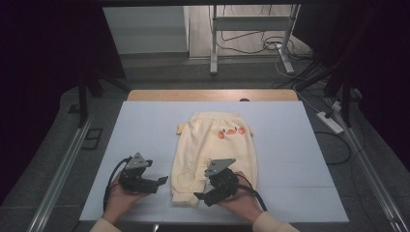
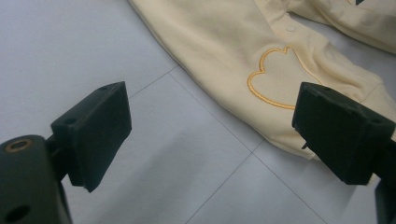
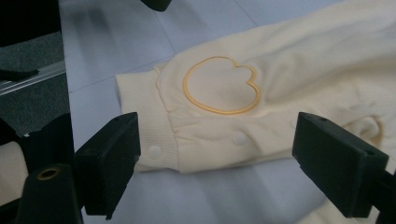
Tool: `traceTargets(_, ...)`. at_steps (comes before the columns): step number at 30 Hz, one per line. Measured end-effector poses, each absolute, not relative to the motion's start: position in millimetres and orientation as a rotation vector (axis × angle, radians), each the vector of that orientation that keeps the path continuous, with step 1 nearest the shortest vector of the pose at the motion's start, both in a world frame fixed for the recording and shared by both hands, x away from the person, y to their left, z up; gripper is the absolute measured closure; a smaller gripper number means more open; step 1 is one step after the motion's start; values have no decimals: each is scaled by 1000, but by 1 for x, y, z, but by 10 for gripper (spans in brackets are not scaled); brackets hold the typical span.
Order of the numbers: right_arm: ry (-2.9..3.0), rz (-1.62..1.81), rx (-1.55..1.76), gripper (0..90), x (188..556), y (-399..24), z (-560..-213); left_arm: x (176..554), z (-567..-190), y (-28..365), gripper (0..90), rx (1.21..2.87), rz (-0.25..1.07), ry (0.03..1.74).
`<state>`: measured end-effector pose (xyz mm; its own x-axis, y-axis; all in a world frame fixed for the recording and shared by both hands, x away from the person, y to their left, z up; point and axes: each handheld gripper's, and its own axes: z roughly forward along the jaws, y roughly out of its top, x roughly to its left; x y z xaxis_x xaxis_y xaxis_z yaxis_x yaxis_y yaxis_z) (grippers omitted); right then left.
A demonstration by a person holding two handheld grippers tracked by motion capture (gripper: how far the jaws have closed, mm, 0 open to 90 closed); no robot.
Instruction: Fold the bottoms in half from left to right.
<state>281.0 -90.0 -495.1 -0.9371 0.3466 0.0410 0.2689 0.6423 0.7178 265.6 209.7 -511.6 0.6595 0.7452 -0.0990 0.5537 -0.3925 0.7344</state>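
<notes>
The left gripper (image 1: pixel 162 180) is held low over the bench (image 1: pixel 145 125), jaws spread wide with nothing between them. It sits just left of the pale yellow baby trousers (image 1: pixel 212 145), apart from the cloth; in the left gripper view the trouser leg runs ahead and to the right of the jaws, its orange outline patch (image 2: pixel 273 77) near the right jaw. The right gripper (image 1: pixel 199 195) hangs over the lower part of the trousers, jaws equally wide and gripping nothing. In the right gripper view the ribbed cuff (image 3: pixel 144 121) lies just ahead of the left jaw, with the patch beyond it.
</notes>
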Motion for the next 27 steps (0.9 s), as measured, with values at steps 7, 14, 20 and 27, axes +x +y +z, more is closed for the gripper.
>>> traceTargets(7,2777,1140,499,156,279,-71,-500,266,-512,210,115,2101,311,1009)
traceTargets(14,2804,1132,457,160,276,-55,-503,266,-513,210,114,2096,304,1013)
traceTargets(20,2834,1123,399,164,272,-39,-507,265,-512,211,114,2099,308,1010)
traceTargets(27,2858,1103,344,184,267,-23,-513,265,-512,211,114,2102,309,1010)
